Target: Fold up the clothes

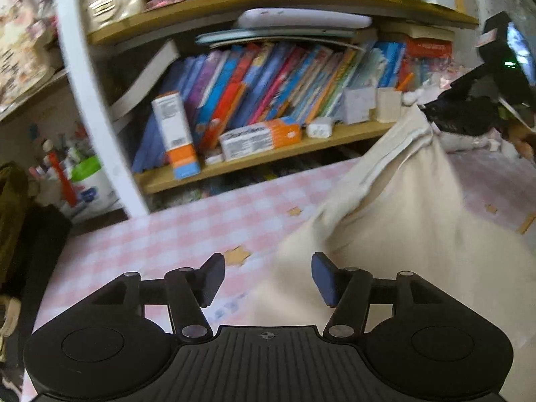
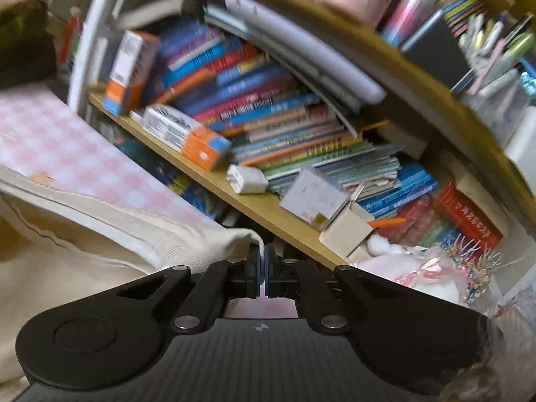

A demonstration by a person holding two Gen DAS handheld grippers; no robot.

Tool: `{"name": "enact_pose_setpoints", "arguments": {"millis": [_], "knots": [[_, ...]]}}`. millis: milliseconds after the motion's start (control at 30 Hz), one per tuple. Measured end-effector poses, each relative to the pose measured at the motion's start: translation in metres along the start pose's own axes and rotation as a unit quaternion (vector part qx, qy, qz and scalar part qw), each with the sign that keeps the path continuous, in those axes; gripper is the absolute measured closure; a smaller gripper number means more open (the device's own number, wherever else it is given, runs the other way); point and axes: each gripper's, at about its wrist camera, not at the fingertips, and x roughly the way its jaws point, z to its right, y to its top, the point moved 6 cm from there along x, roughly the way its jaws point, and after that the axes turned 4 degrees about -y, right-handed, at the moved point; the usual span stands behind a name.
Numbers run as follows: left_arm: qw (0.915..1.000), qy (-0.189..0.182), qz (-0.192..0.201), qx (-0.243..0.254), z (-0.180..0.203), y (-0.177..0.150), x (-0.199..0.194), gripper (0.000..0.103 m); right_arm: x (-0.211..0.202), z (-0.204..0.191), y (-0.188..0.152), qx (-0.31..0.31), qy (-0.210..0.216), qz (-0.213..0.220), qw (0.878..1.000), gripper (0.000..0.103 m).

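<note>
Right tongs (image 2: pixel 264 261) pinched tight on cream garment (image 1: pixel 402 221) corner, lifted off pink-check surface (image 1: pixel 174 234) toward its far edge; left tongs (image 1: pixel 268 278) wide open, empty. Risk: thin pinch slips, cloth drops unfolded

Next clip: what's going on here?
A person is folding a cream garment on a pink checked table in front of a bookshelf. The right claw is shut on a corner of the cloth and lifts it. The left claw is open and empty, just above the garment's near edge.
</note>
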Motion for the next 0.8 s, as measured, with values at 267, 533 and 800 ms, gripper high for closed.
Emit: {"name": "enact_pose_setpoints", "arguments": {"millis": [267,533,800], "knots": [[0.9982,0.021,-0.048,-0.029,-0.042,-0.023,0.007,0.045,0.079,-0.006,0.008,-0.012,-0.031,-0.044,0.999,0.101],[0.9982,-0.016,-0.056,-0.011,-0.016,-0.033,0.001,0.044,0.08,-0.02,-0.029,-0.027,-0.036,-0.098,0.994,0.058],[0.9912,-0.031,-0.058,0.114,0.073,-0.057,-0.003,0.045,-0.03,-0.042,-0.058,0.008,0.048,-0.074,0.996,0.054]]}}
